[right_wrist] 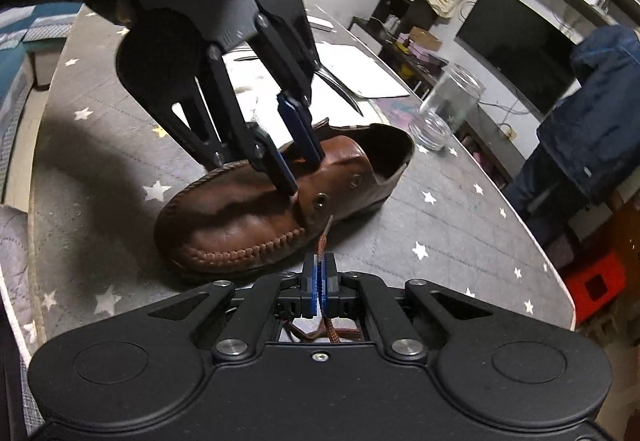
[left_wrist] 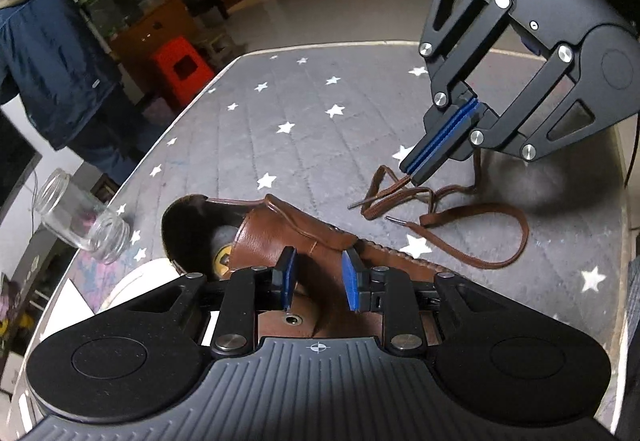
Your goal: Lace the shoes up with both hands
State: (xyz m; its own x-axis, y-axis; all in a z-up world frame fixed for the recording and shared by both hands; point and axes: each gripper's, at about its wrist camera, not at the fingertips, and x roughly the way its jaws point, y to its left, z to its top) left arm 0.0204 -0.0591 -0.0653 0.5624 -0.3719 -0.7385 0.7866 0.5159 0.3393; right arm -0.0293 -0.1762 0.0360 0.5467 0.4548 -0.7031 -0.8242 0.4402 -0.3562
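Right gripper (right_wrist: pixel 319 283) pinching braided brown lace (right_wrist: pixel 322 241); left gripper (left_wrist: pixel 318 277) spread over stitched leather shoe (right_wrist: pixel 256 217).

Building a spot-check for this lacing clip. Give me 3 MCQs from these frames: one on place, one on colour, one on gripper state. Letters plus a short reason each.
1. Where does the glass jar lie relative to the shoe?
A. Inside the shoe
B. On its side on the table, beyond the heel end
C. Upright on the toe

2. What colour is the lace?
A. White
B. Brown
C. Green

3. How do the two grippers stand?
A. Both open
B. Left shut on the lace, right open
C. Right shut on the lace, left open over the shoe

Answers:
1 B: the jar rests tipped over on the star-patterned cover, apart from the heel opening.
2 B: it matches the brown leather.
3 C: the right gripper has its blue pads pressed together on the lace, while the left gripper shows a wide gap between its fingers at the tongue.
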